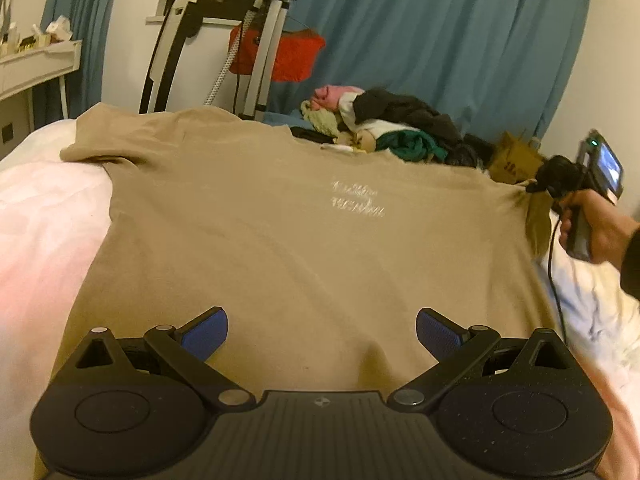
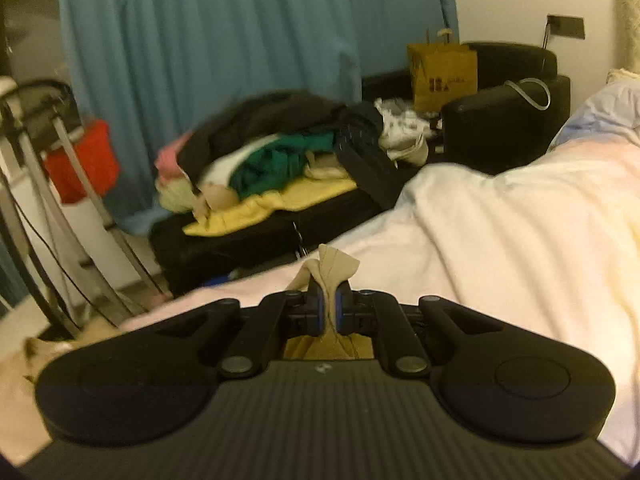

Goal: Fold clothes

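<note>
We are in a home bedroom: we see a bed with pale bedding, blue curtains, a black sofa covered with a clothes pile, and a garment steamer stand.

My left wrist camera sits low and close over the tan t-shirt, facing the blue curtain, while my right wrist camera, beside the bed, faces the same curtain and clothes pile.

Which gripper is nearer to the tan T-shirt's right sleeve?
Right. The right gripper is shut on the T-shirt at its sleeve; the left gripper hovers open over the shirt's bottom hem.
</note>
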Available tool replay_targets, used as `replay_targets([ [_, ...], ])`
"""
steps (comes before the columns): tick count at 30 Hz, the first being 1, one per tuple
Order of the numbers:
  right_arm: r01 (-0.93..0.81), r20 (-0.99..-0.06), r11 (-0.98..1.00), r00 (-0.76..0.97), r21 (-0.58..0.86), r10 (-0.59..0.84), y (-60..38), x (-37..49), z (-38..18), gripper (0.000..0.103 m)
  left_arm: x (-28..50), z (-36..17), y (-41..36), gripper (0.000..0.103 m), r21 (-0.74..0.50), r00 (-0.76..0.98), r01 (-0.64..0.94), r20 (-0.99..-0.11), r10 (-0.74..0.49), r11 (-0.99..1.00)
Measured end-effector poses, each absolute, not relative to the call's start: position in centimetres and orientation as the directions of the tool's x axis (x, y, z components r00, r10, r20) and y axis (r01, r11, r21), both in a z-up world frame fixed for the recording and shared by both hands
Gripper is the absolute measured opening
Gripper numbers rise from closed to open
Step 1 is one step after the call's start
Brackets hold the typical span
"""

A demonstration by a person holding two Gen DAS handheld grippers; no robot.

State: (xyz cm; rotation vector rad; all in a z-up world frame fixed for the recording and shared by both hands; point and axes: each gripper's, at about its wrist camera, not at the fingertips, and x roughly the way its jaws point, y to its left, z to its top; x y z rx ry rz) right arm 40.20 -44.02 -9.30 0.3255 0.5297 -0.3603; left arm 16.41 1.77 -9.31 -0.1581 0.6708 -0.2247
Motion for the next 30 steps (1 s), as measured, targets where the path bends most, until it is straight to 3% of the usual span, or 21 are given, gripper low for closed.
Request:
replay_targets([
  [6,0.429,-0.546,0.859,0.807,0.281,-0.225,-44.8,40.9,-12.9,0.016,18.4,-10.6,0.9,0.102,-0.151,0.768,0.15,-0.605,-0.211,0.977],
  [8,0.426,-0.543,0.852,0.812,0.304,-0.212,-44.5,40.0,-13.0,0.033,18.6,-10.8,0.8,0.102,-0.133,0.77,0.153,-0.605,-0.203,0.979],
  [10,0.414,-0.548,0.849,0.816,0.328,-0.186,-44.2,39.0,-12.8,0.067,18.6,-11.0,0.7,0.102,-0.118,0.77,0.159,-0.606,-0.198,0.98],
  [11,0.402,-0.556,0.85,0.815,0.341,-0.163,-43.9,38.4,-12.4,0.071,18.5,-11.0,0.7,0.102,-0.11,0.771,0.163,-0.607,-0.196,0.981],
  [21,0.296,-0.553,0.894,0.83,0.336,-0.067,-34.4,23.1,-4.8,0.071,15.5,-8.6,1.6,0.101,-0.144,0.789,0.178,-0.57,-0.229,0.973],
  [30,0.157,-0.344,0.873,0.939,0.462,0.013,-27.4,4.7,-0.3,0.071,10.1,-6.3,0.9,0.101,-0.15,0.78,0.272,-0.545,-0.309,0.951],
])
